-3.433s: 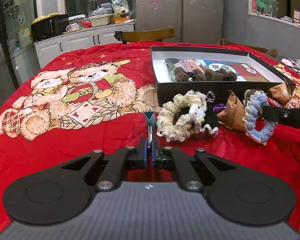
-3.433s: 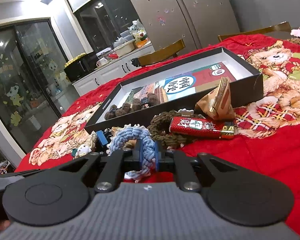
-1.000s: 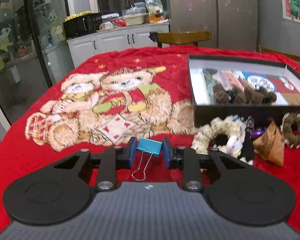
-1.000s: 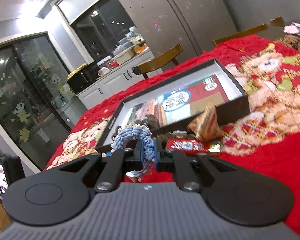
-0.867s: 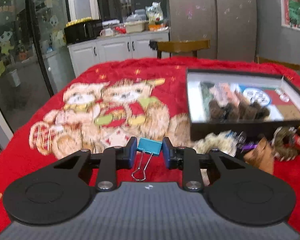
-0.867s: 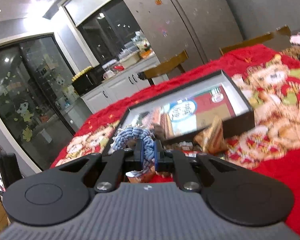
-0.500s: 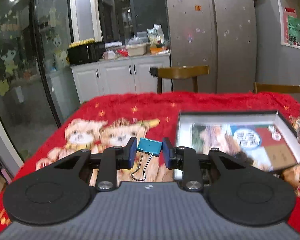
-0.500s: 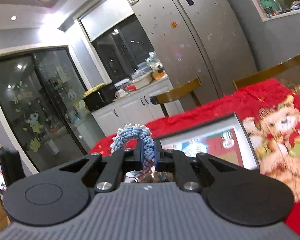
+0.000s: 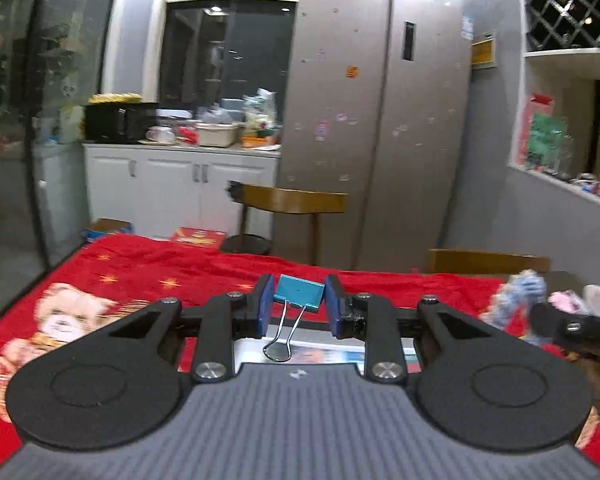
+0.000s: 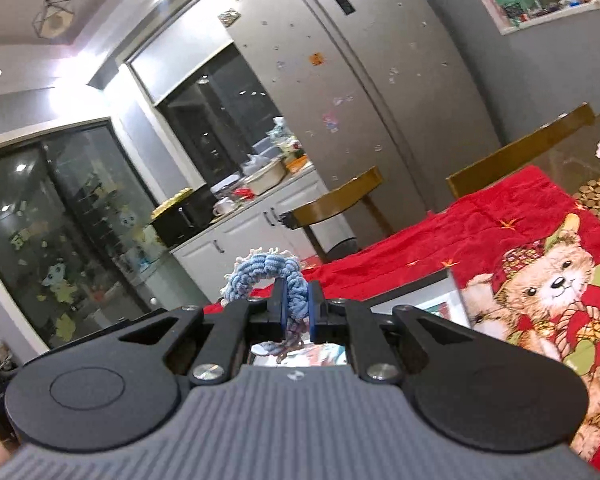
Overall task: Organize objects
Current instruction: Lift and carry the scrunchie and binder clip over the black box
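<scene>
left wrist view: the left claw (image 9: 299,303) is clamped on a teal binder clip (image 9: 299,292), its two blue pads pressing the ends of the clip's body. the clip's wire handles (image 9: 281,341) hang down from it in a loop. the clip is held up in the air above the red teddy-bear blanket (image 9: 140,264) that covers the counter. directly under the clip, just past the claw's body, a strip of the open box (image 9: 320,354) shows, with a printed sheet inside it; most of the box is hidden behind the claw. to the right of the clip, the right claw (image 9: 572,326) comes in from the edge of the picture, blurred, with a blue crocheted scrunchie (image 9: 520,292) at its tip. behind the clip, beyond the far edge of the blanket, stand a wooden chair (image 9: 292,200) and a tall grey fridge (image 9: 376,120).

right wrist view: the right claw (image 10: 297,308) is squeezed tight on the blue crocheted scrunchie (image 10: 268,270). the ring of the scrunchie arches up and to the left of the pads, and a frayed bit of it hangs below them. it too is held in the air above the counter. just below and to the right of the scrunchie, a corner of the open box (image 10: 428,288) shows, dark-walled with a pale printed floor. further right of the scrunchie, a teddy bear printed on the red blanket (image 10: 552,280) fills the side of the picture.
</scene>
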Motion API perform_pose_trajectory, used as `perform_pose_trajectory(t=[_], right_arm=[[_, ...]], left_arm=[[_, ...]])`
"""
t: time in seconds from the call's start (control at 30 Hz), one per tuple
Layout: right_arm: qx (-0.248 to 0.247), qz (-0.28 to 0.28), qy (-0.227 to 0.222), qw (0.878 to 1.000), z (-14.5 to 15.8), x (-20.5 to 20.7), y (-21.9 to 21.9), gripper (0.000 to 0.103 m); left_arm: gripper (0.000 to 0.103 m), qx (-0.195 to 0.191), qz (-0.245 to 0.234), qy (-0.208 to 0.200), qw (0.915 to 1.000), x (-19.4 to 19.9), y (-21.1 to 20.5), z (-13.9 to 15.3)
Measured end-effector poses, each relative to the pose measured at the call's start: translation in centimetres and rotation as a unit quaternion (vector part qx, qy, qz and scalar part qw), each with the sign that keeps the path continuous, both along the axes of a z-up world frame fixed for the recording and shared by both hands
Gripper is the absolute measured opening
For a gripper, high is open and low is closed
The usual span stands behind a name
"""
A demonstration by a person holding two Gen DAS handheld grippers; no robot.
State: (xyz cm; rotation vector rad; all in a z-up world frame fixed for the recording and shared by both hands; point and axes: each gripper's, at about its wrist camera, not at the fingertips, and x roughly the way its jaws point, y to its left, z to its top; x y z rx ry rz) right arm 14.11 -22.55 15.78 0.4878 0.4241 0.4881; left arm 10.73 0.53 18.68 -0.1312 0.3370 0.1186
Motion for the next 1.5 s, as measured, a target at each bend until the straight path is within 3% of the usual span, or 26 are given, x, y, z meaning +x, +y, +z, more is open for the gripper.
perform_pose_trajectory(t=[0.13,0.3,0.43,0.7,0.83,1.13,1.27,1.5], right_arm=[[0.010,-0.012,0.013,1.000,-0.6,1.6,-0.7,0.012],[-0.012,-0.027,0.008,1.000,-1.3,2.0,-1.1,0.012],[-0.024,-0.032,0.014,0.999,-1.9,2.8,-1.2,0.012],[-0.032,-0.037,0.027,0.998,-3.2,3.6,-1.4,0.012],[-0.033,-0.041,0.035,0.998,-4.2,3.2,-1.7,0.012],[-0.022,-0.046,0.061,0.997,-8.0,3.4,-3.8,0.012],[-0.006,-0.048,0.092,0.995,-9.8,4.6,-4.4,0.012],[0.002,-0.026,0.114,0.993,-11.4,5.2,-3.9,0.012]], left_arm=[[0.032,-0.015,-0.026,0.005,0.9995,1.8,-2.2,-0.1],[0.032,-0.019,-0.055,0.000,0.9983,3.5,-3.9,-0.9],[0.032,-0.031,-0.080,0.013,0.9963,4.2,-4.0,-2.3],[0.032,-0.016,-0.099,0.047,0.9939,6.5,-4.0,-5.1],[0.032,-0.031,-0.116,0.061,0.9909,7.5,-3.8,-6.1],[0.032,-0.005,-0.122,0.092,0.9882,8.2,-5.8,-9.2],[0.032,0.000,-0.124,0.111,0.9860,8.4,-6.8,-10.9],[0.032,0.006,-0.098,0.125,0.9873,9.1,-7.2,-12.7]])
